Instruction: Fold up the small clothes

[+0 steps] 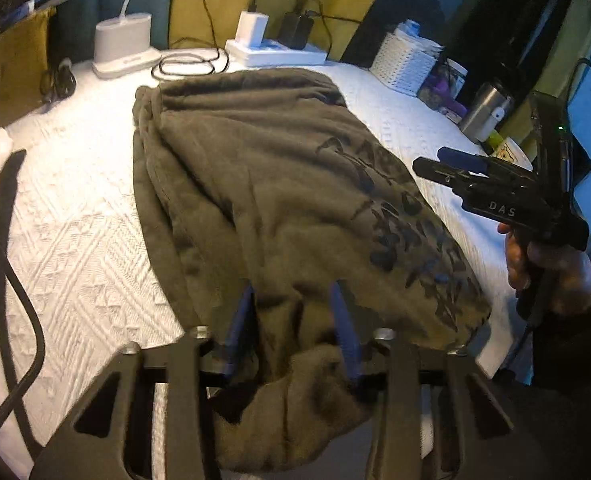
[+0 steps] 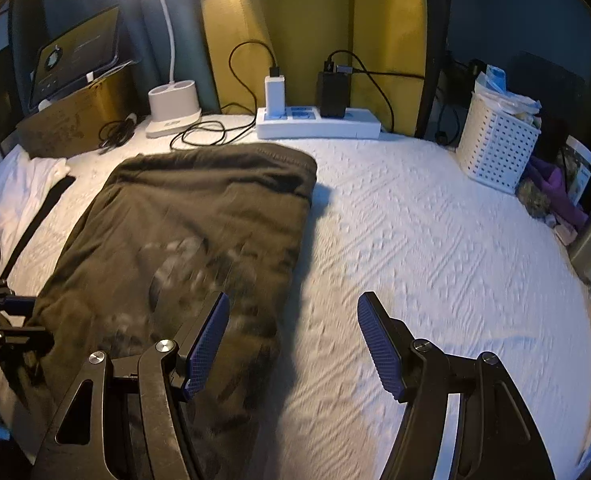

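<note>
On the white quilted desk [image 2: 415, 240] lies an olive-brown garment [image 1: 263, 184], folded lengthwise, dark print uppermost. Left tool [image 1: 295, 320] stands at its near hem, blue pads slightly apart with cloth bunched between; whether they still pinch it is unclear. Right tool [image 2: 293, 340] hangs beside the garment, jaws apart, empty.

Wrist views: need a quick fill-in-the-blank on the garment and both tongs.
1. The olive garment lies on a ___ textured cover.
2. The right tongs stand ___, with nothing between them.
3. Garment fabric sits between the ___ tongs.
4. The power strip holds ___ plugged-in chargers.
Missing: white; open; left; two.
</note>
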Demonstrator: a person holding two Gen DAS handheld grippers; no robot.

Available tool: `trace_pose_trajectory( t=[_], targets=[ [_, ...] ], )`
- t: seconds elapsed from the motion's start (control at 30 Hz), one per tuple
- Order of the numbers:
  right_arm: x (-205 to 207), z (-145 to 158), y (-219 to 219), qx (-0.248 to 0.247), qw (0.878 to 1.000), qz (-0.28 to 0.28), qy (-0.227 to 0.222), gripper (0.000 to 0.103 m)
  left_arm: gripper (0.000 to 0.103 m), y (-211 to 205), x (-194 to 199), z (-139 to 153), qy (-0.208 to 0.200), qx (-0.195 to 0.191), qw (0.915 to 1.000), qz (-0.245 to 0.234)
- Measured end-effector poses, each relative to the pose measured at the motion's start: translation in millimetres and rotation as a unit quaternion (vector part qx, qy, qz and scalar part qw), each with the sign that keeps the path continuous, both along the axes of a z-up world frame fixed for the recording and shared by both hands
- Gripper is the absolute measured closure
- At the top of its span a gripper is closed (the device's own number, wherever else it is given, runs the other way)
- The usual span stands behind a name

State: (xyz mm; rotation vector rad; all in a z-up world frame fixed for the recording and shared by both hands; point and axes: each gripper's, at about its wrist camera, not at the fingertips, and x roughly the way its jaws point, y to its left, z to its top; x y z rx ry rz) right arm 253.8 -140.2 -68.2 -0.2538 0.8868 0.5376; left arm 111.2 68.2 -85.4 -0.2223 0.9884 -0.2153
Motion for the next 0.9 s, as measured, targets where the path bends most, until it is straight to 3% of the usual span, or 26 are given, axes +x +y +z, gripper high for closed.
trace_pose_trajectory(
  t=[0.07,0.1,0.2,0.37,0.7,0.9],
  targets=[
    [-6,0,-3,0.001,1.0,0.002,0.001,0.035,0.096,-1,-11,7,-0.014,0.016,0.9997,0.01],
    [-10,1,-4,0.0,1.0,0.002,0.001,0.035,0.098,-1,-15,11,-0.021,0.018,0.9995,0.013],
    [-18,4,-7,0.001,1.0,0.002,-0.003,0.035,0.1,-2,-31,21,-0.038,0.023,0.9988,0.022],
    [-34,5,-7,0.001,1.0,0.013,-0.004,0.035,0.1,1,-43,1,-0.013,0.028,0.9985,0.046],
    [-75,-26,-12,-0.025,0.999,0.027,0.027,0.035,0.1,7,-67,-13,-0.005,0.065,0.9944,0.083],
    [-92,-28,-24,-0.018,0.999,0.013,0.024,0.035,0.094,5,-71,8,-0.024,0.031,0.9961,0.079]
  ],
)
